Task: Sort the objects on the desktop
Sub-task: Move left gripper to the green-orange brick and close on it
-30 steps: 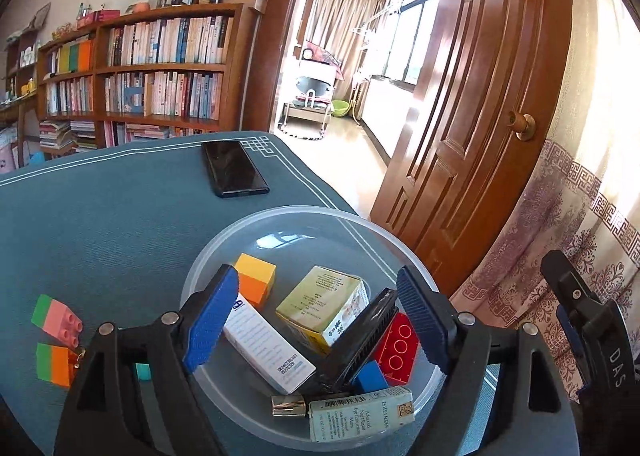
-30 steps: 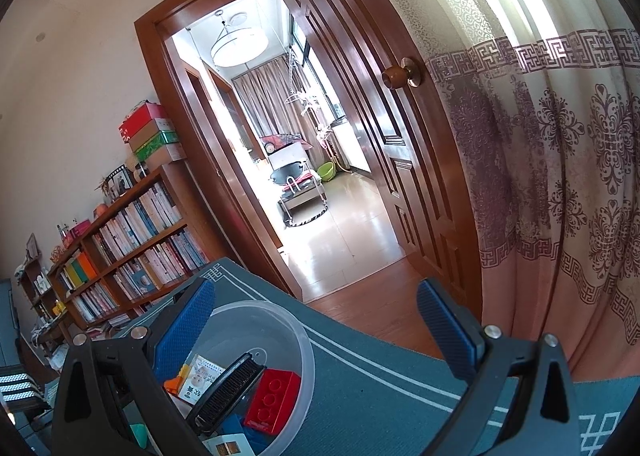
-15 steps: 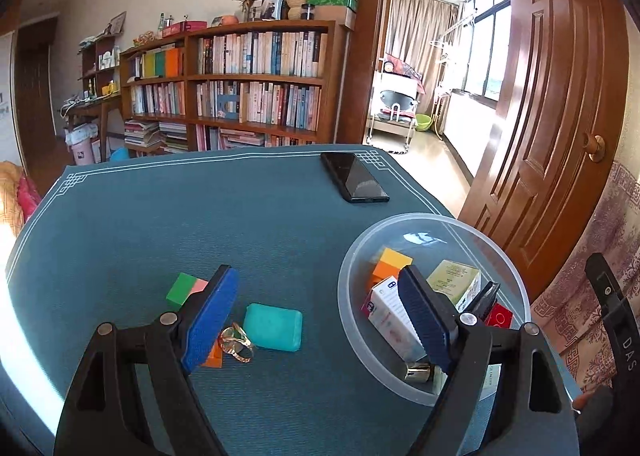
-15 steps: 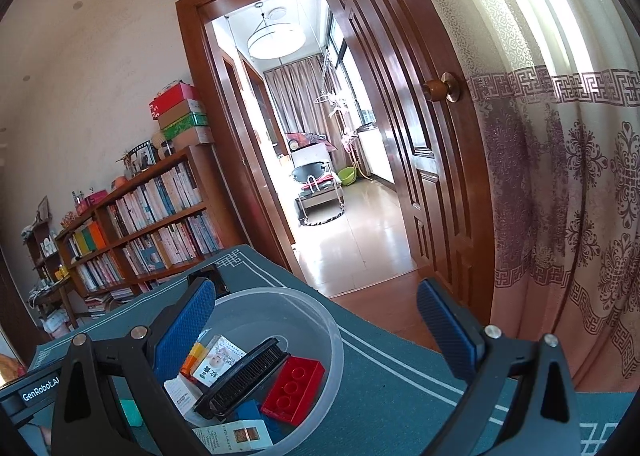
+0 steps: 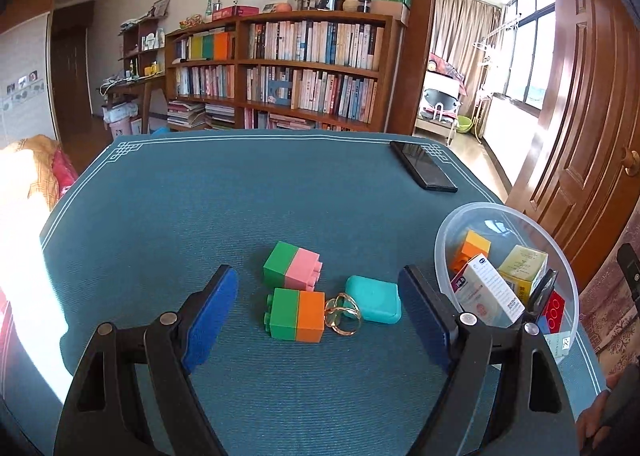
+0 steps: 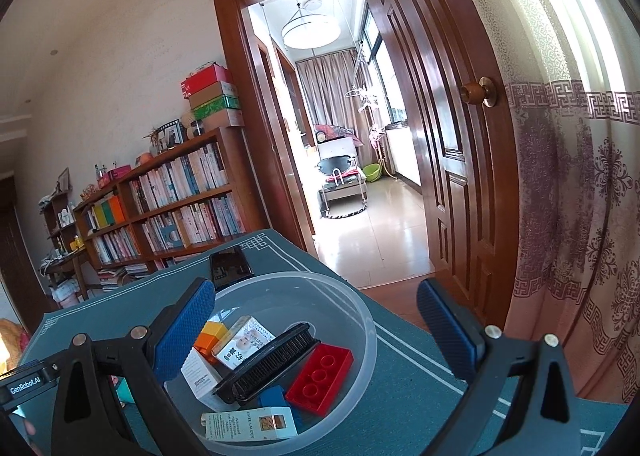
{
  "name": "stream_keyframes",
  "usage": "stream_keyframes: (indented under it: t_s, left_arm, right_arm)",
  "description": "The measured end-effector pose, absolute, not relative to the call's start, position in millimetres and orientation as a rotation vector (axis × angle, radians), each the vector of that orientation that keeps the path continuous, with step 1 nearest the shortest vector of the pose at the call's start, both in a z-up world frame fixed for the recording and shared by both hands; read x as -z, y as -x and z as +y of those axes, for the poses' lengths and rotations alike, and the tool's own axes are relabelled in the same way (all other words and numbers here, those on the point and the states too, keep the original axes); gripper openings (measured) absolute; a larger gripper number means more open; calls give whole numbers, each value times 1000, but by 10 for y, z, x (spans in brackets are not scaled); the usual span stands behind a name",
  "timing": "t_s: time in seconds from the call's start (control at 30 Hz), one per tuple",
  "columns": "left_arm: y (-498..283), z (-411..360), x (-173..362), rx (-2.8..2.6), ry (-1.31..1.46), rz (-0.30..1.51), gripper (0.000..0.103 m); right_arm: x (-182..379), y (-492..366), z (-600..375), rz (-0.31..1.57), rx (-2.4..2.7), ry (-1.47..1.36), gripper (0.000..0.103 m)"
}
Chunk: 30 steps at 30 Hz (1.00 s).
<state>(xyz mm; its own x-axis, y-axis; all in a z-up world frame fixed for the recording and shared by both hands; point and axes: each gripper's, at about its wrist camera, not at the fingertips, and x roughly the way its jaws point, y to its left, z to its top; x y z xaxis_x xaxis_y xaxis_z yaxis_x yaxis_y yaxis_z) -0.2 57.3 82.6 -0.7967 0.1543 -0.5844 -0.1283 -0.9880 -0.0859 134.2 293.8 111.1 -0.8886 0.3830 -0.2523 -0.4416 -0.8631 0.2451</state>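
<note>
My left gripper (image 5: 318,316) is open and empty, low over the teal table mat. Between its fingers lie a green-orange block (image 5: 297,315), a green-pink block (image 5: 291,266), a gold ring (image 5: 342,314) and a teal case (image 5: 374,299). The clear plastic bowl (image 5: 444,240) sits to the right with several boxes and bricks inside. My right gripper (image 6: 316,336) is open and empty above that bowl (image 6: 360,308), which holds a red brick (image 6: 320,378), a black comb (image 6: 268,362), an orange block (image 6: 208,338) and small boxes.
A black phone (image 5: 423,171) lies at the far right of the table; it also shows in the right wrist view (image 6: 229,266). The table edge falls off right toward an open wooden door (image 6: 440,159) and a curtain (image 6: 580,215). A bookshelf (image 5: 304,67) stands behind.
My left gripper has swung left from over the bowl to the loose blocks, ring and teal case. The right gripper's view has shifted left, bringing more of the bowl and its contents into view.
</note>
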Motion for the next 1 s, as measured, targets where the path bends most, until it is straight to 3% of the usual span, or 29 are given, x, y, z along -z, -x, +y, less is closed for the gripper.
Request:
stream_keyframes:
  t_s: [1.0]
  left_arm:
    - [339, 384, -225, -2816, 1206, -43, 85]
  right_arm:
    - [-1081, -1223, 2471, 212, -2844, 339, 102]
